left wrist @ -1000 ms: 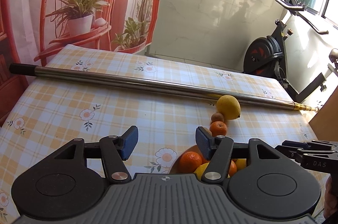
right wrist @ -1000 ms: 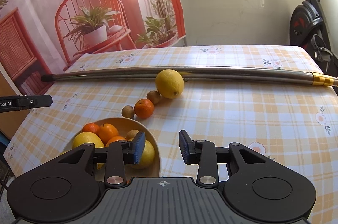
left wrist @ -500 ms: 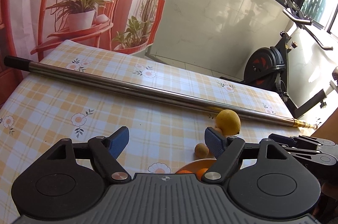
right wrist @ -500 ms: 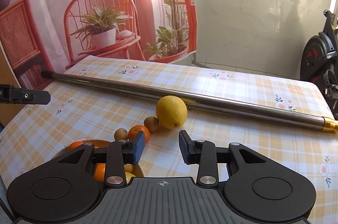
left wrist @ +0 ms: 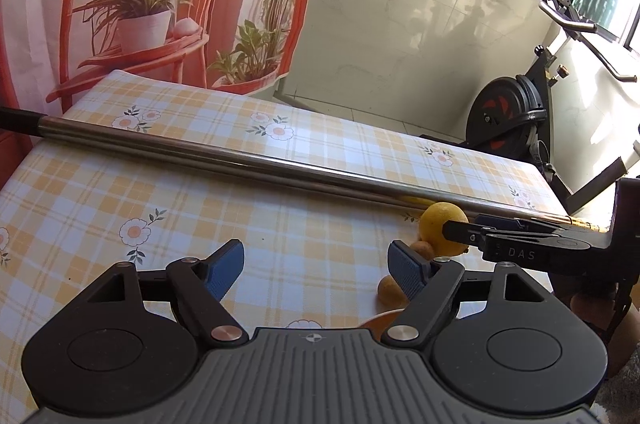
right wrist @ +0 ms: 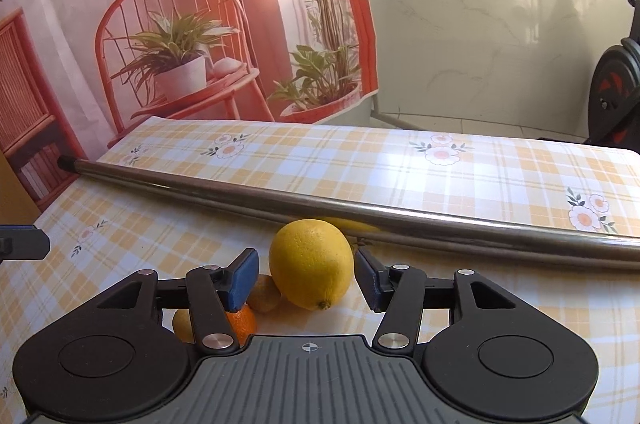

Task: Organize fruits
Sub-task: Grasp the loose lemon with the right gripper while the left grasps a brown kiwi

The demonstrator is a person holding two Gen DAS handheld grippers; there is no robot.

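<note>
The right claw (right wrist: 306, 280) is seen low over the table, and its jaws are opening. A big yellow lemon (right wrist: 311, 263) sits between the two blue pads (right wrist: 242, 278). A small gap can be seen on each side of the lemon, so it is not squeezed. The lemon rests on the checked tablecloth (right wrist: 500, 175), with its pointed tip turned toward the camera.

Just left of the lemon, a small brown fruit (right wrist: 262, 292) is seen touching it. Below that, an orange (right wrist: 242, 322) is partly hidden behind the left finger of the claw. Another small yellowish fruit (right wrist: 182, 324) peeks out beside the orange. Behind the lemon, a long shiny metal pole (right wrist: 440, 220) is laid across the table.

The left claw (left wrist: 316, 270) is held wide, and nothing is between its pads. Only bare tablecloth (left wrist: 120, 183) is seen in the gap. By its right finger, two small round fruits are seen, one (left wrist: 423, 248) above the other (left wrist: 388, 291). The rim of a tan bowl (left wrist: 380, 318) shows just under that finger. What is inside the bowl cannot be seen.

Farther off, the lemon (left wrist: 438, 228) is seen from the side, with the right claw (left wrist: 460, 232) reaching to it. The pole (left wrist: 240, 159) runs behind. An exercise bike (left wrist: 516, 111) stands past the table edge.
</note>
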